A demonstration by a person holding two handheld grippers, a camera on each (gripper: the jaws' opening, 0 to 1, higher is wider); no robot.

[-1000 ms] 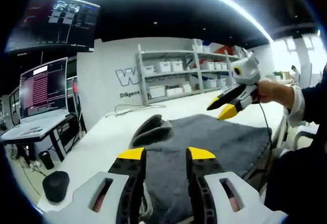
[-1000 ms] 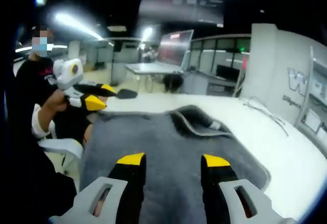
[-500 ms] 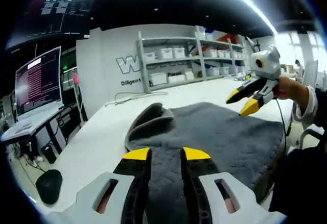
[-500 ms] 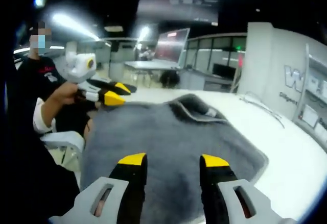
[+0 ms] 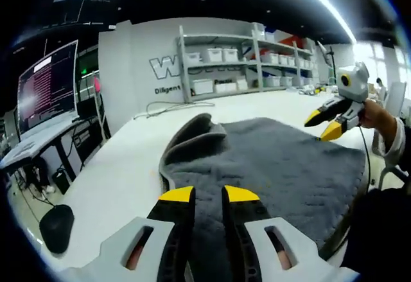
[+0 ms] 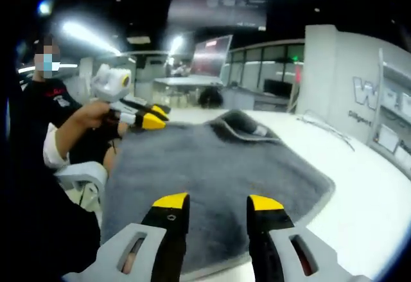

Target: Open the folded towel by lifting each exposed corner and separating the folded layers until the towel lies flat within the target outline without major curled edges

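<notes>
A grey towel lies spread over the white table, with one corner still folded over and curled up at its far left. My left gripper hovers over the towel's near edge, open with a narrow gap and nothing between the jaws. The right gripper hangs open above the towel's far right side, held by a hand. In the right gripper view the towel spreads ahead, its curled corner at the far side. My right gripper stands open above the near edge. The left gripper hovers over the far left edge.
Shelves with white bins line the back wall, and a cable lies on the table beyond the towel. A monitor and a dark round object sit lower left. A person stands beside a white chair.
My left jaws have drawn closer together. Seen from the right gripper, the left gripper has moved over the towel toward the curled corner. The towel lies much as before.
</notes>
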